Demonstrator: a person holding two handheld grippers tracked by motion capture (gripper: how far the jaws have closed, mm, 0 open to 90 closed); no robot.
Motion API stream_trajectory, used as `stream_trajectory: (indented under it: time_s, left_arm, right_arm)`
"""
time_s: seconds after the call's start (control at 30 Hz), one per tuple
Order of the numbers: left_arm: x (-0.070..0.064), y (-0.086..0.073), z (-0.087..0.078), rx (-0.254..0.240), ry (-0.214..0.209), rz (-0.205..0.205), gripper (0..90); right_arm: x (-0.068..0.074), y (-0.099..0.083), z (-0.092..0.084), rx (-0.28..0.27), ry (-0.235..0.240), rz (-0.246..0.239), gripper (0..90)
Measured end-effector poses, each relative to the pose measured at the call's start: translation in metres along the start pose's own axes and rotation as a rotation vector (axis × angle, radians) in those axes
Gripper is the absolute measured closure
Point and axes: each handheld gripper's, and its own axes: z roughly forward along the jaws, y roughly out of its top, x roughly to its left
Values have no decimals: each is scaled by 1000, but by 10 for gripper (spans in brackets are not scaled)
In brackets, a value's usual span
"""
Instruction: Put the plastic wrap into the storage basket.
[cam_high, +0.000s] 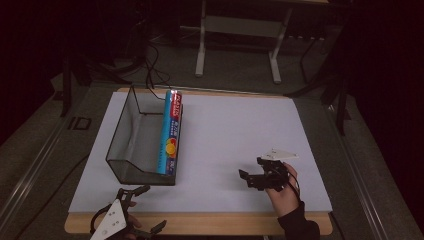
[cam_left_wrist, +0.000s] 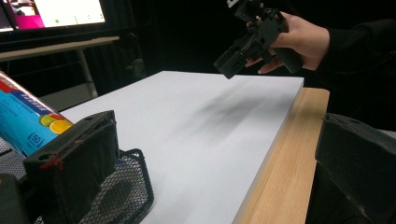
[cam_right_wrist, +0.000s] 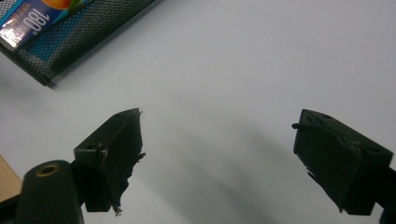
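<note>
Nearest the high camera, at the table's front edge, the left gripper (cam_high: 145, 207) is held in the person's left hand (cam_high: 131, 220), its jaws spread wide with nothing between them; a grey three-cornered plate sits on top of it. In the left gripper view one jaw stands just beside the near corner of the basket and the other hangs past the table's wooden edge.

White board (cam_high: 235, 145) covers most of the wooden table (cam_high: 200, 224), leaving a strip of bare wood along the front.

On the left part of the board stands a black wire-mesh basket (cam_high: 131, 137), long and open-topped, with a low front wall and rounded corners. It runs from the far edge of the board toward the person.

Inside the basket, against its right wall, lies a long narrow box (cam_high: 171, 132), lengthwise. Its top is blue with a red band toward the far end, white lettering and a picture of orange and green citrus fruit near the close end. The right gripper view shows "180" printed on it; other text is too small to read.

Right gripper (cam_high: 253, 173), held in the right hand (cam_high: 284, 192), hovers above the right part of the board, well apart from the basket, jaws parted and holding nothing.
</note>
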Motion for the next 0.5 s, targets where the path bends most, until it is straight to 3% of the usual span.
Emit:
stream_trajectory:
  time_s: [0.5]
  left_arm:
    - [-1,1,1,2,-9,4,2]
  right_arm:
    - [-9,-13,4,18,-41,-2,152]
